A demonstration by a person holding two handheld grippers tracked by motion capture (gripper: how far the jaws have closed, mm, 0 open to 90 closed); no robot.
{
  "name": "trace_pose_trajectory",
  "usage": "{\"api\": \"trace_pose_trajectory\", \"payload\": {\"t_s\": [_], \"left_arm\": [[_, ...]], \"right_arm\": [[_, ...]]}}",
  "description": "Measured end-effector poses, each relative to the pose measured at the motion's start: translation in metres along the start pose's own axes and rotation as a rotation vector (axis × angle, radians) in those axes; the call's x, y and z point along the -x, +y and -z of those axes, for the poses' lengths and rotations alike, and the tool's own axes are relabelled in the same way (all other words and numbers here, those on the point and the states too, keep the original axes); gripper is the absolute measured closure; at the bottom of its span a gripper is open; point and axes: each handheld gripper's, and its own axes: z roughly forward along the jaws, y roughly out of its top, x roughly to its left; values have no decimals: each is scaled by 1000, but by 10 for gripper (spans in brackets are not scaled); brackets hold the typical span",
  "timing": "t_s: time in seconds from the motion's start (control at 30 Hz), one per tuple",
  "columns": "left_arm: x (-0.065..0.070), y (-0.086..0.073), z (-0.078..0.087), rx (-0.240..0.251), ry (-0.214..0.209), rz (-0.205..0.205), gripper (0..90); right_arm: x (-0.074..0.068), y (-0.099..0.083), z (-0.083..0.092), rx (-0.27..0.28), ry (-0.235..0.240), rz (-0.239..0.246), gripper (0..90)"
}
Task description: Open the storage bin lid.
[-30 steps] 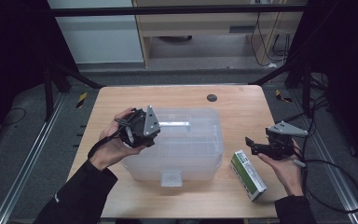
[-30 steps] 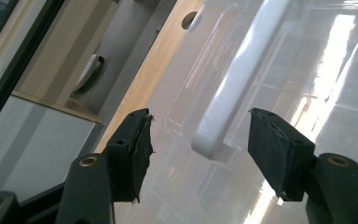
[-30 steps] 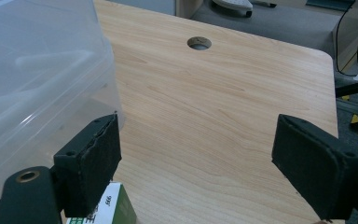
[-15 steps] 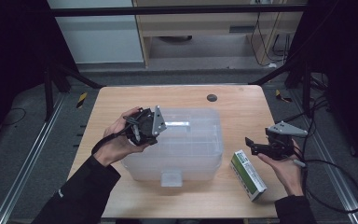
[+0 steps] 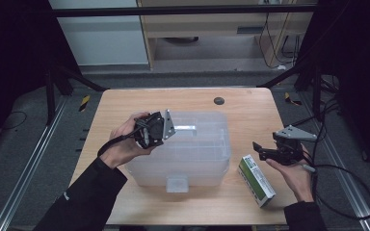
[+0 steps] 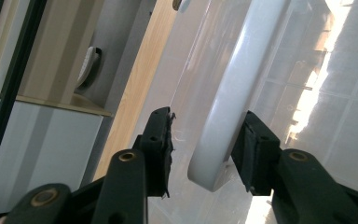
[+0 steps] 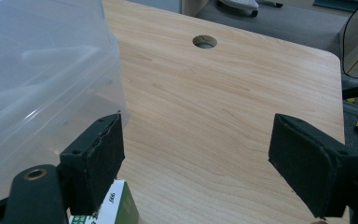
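While the left hand (image 5: pixel 125 144) tilts the left gripper (image 5: pixel 160 129) over the near-left part of a translucent plastic storage box (image 5: pixel 197 154), that gripper's jaws stand apart on either side of the white bar handle (image 5: pixel 185 128) on the box lid. In the left gripper view the handle (image 6: pixel 235 93) runs up between the two black jaws, its rounded end lying just inside the gap; the right pad (image 6: pixel 254 154) sits right against the handle's edge, while the left pad (image 6: pixel 161 149) stands clear of it, so the jaws are spread and not yet clenched on it. The box sits in the middle of the light wooden table (image 5: pixel 106 110), its white front latch (image 5: pixel 177 184) facing the person.

On the right side, the right hand (image 5: pixel 296 173) holds the right gripper (image 5: pixel 265 151) low over the table, well apart from the box. Its jaws are wide apart and grasp nothing, as the right gripper view shows, with bare tabletop (image 7: pixel 223 112) between the pads. A green and white carton (image 5: pixel 256 180) lies flat on the table just beside the box's near-right corner, below the right gripper's tips; a corner of it (image 7: pixel 114 205) shows beneath the left jaw in the right gripper view. A round cable hole (image 5: pixel 218 100) sits near the table's far edge.
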Motion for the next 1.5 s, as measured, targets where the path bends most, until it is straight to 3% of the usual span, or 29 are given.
{"api": "trace_pose_trajectory", "payload": {"t_s": [0.57,0.7,0.87,1.2,1.5], "left_arm": [[3,7,-1,-41,-2,-74,694],[4,8,0,-71,6,-116,705],[5,9,0,-72,21,-145,711],[6,10,0,-72,23,-158,716],[3,11,-1,-69,11,-149,717]], "right_arm": [[-3,0,-2,-14,20,15,218],[-3,0,-2,-16,22,19,222],[-3,0,-2,-14,28,16,234],[-6,3,1,-2,45,6,306],[-12,7,6,-29,100,26,450]]}}
